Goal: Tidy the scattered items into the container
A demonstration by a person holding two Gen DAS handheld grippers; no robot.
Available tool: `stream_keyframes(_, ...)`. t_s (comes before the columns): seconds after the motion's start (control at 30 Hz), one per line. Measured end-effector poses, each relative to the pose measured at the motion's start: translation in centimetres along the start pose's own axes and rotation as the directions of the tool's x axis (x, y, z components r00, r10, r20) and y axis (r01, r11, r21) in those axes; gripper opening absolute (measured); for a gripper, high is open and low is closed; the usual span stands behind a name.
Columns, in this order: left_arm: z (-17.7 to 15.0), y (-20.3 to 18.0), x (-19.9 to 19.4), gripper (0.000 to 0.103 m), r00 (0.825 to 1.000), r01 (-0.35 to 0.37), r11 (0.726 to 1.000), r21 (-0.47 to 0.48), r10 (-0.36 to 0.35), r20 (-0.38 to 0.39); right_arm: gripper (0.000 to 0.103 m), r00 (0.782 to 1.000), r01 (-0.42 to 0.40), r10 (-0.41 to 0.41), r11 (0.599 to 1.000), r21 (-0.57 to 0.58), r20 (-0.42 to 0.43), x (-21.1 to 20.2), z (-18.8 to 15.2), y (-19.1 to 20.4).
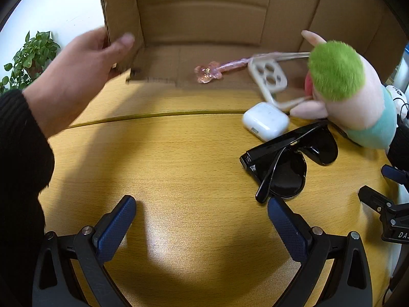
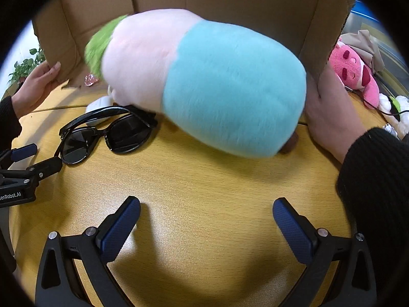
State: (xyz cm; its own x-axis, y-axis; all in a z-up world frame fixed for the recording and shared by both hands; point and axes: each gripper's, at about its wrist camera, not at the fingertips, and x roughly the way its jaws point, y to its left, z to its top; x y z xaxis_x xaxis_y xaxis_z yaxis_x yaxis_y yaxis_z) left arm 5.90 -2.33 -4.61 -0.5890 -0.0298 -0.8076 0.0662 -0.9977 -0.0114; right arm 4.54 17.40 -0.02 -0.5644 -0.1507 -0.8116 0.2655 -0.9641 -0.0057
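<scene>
A plant [image 1: 28, 56] is sitting far left, by the wall. Next to it, a bare hand [image 1: 84, 69] in a black sleeve is holding the left flap of the cardboard box [image 1: 204, 20], thumb on the inside. The box is lying open on its side at the back of the wood table [image 1: 179, 168].

In the box mouth, a pink sparkly wand [image 1: 209, 73] and a cream case w/ holes [image 1: 268, 75] are lying. Just in front, a white earbud case [image 1: 265, 120] and black sunglasses [image 1: 286, 163] are resting on the table, near each other.

The plush toy [image 2: 204, 84], w/ green hair & a blue bottom, is looking blurry at the box mouth, over the glasses. Another hand [image 2: 329, 112] is touching the box's right side, beside the toy.

Left gripper [image 1: 202, 217] & right gripper [image 2: 207, 217] are both spread wide w/ nothing between the blue pads. A pink plush [image 2: 352, 74] is lying far right.
</scene>
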Motion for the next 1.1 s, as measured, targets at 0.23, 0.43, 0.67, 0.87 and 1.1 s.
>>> stream_keyframes(0.23, 0.03, -0.02, -0.13, 0.103, 1.0, 0.0, 1.0, 0.0, 0.0, 0.0, 0.103, 1.0, 0.0, 0.0, 1.0, 0.0, 0.0, -0.26, -0.08, -0.04)
stream_keyframes(0.43, 0.02, -0.03, -0.09, 0.103, 1.0, 0.0, 1.0, -0.001, 0.0, 0.0, 0.103, 1.0, 0.0, 0.0, 1.0, 0.0, 0.0, -0.34, -0.13, -0.02)
stream_keyframes(0.67, 0.0, -0.04, -0.09, 0.103, 1.0, 0.0, 1.0, -0.001, 0.0, 0.0, 0.103, 1.0, 0.0, 0.0, 1.0, -0.001, 0.0, -0.29, -0.16, 0.04)
stream_keyframes(0.87, 0.01, -0.06, -0.1, 0.103, 1.0, 0.0, 1.0, -0.001, 0.0, 0.0, 0.103, 1.0, -0.001, 0.001, 1.0, -0.001, 0.0, -0.3, -0.19, 0.06)
stream_keyframes(1.1, 0.02, -0.08, -0.11, 0.103, 1.0, -0.001, 1.0, -0.001, 0.001, 0.0, 0.103, 1.0, -0.001, 0.001, 1.0, -0.001, 0.001, -0.32, -0.21, 0.09)
